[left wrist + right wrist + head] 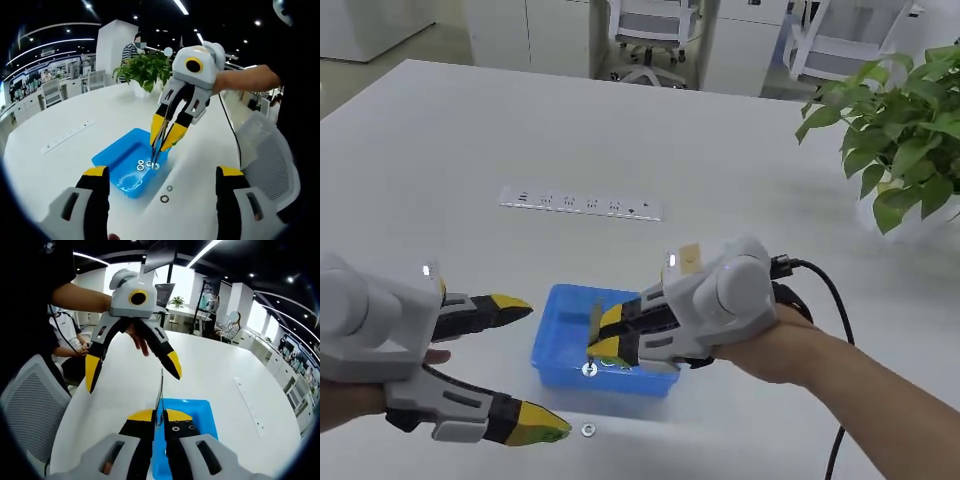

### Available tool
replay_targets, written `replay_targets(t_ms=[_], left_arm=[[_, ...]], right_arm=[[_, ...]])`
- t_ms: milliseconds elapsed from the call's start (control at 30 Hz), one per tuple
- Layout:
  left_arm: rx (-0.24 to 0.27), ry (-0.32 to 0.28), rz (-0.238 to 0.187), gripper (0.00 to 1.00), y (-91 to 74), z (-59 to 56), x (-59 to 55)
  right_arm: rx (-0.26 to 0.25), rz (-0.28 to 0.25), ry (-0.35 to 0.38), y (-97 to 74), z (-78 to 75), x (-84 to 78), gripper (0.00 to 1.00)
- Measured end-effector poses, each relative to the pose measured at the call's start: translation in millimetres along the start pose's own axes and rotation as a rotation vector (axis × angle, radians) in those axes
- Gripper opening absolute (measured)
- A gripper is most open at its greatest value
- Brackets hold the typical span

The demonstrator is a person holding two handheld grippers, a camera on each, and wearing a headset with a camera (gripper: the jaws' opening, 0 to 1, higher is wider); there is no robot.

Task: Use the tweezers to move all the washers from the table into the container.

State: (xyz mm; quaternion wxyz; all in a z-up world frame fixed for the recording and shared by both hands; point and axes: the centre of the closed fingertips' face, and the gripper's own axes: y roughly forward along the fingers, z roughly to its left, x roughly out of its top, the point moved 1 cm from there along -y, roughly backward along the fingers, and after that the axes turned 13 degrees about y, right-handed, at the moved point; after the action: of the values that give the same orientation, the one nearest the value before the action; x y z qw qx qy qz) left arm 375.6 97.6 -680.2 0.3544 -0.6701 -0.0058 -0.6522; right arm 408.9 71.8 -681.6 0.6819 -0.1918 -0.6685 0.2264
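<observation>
Left gripper (542, 368) (jaws apart) hovers beside container (563, 322); right gripper (600, 337) pinches tweezers (160, 392).

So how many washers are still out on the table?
2 washers: one lies close by the container, the other a little farther out. More may be hidden.

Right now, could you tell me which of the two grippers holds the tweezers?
The right gripper, shut on the tweezers over the blue container; the left gripper stands open, empty.
</observation>
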Motion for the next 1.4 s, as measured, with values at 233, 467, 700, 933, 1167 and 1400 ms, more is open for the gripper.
replay_targets(t_ms=[233, 467, 700, 933, 1167, 1400], left_arm=[[0.013, -0.015, 0.001, 0.99, -1.3, 3.7, -1.6], [0.024, -0.015, -0.012, 0.99, -2.7, 7.5, 1.0], [0.034, -0.018, -0.02, 0.99, -4.4, 10.3, 2.2], [0.037, -0.019, -0.03, 0.99, -3.8, 12.1, 4.9], [0.033, -0.015, -0.036, 0.99, -0.5, 14.6, 7.9], [0.035, 0.004, -0.031, 0.92, 4.6, 22.5, 10.5]], right_arm=[[-0.022, -0.004, -0.002, -0.2, -12.5, 0.6, 0.08], [-0.025, 0.001, 0.006, 4.5, -20.0, -4.8, 0.08], [-0.022, 0.011, 0.019, 11.0, -25.8, -12.6, 0.08], [-0.015, 0.027, 0.032, 17.9, -29.5, -21.6, 0.08], [-0.008, 0.036, 0.04, 23.4, -31.1, -28.5, 0.08], [0.003, 0.044, 0.054, 27.3, -31.5, -35.7, 0.08]])
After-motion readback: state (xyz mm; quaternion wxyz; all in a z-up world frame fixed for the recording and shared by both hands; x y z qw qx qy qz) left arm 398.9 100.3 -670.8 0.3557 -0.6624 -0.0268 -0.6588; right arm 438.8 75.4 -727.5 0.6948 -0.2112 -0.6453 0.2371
